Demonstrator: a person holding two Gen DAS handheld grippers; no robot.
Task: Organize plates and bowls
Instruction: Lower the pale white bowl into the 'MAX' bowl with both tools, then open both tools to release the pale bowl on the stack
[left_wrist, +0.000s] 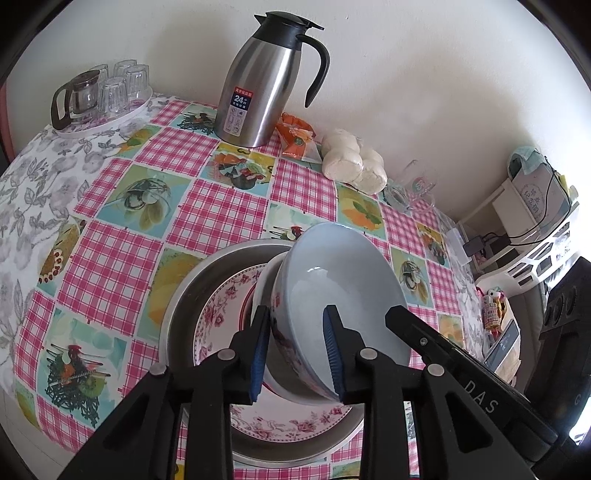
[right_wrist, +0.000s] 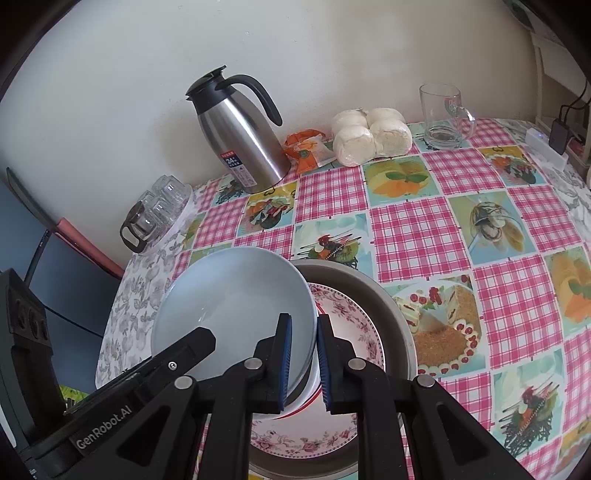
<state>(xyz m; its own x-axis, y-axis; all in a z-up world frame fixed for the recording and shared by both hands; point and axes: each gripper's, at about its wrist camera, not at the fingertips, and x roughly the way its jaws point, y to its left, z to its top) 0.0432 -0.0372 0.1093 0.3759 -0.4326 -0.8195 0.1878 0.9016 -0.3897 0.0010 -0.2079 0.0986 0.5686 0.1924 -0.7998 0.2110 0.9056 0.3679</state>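
Blue bowl (left_wrist: 343, 280) sat tilted on the plate (left_wrist: 221, 321); right gripper (right_wrist: 304, 354) clamped its rim, left gripper (left_wrist: 297, 350) loosely straddled it.

steel thermos (left_wrist: 255, 81) | buns (left_wrist: 352, 160) | glass mug (right_wrist: 443, 114) | snack pkt (left_wrist: 297, 138) | glasses tray (left_wrist: 107, 92)

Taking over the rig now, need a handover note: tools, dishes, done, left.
Left tool: straddles the blue bowl wall, one pad inside and one outside; can't tell if it is pressing.
Right tool: shut on the opposite rim.
Dishes: floral plate lies in the metal basin, white bowl sits on the plate, and the blue bowl is tilted into the white bowl.
Done: plate and white bowl stacked.
Left: probably seat the blue bowl level, release, withdraw both tools. No other plates or bowls in view.
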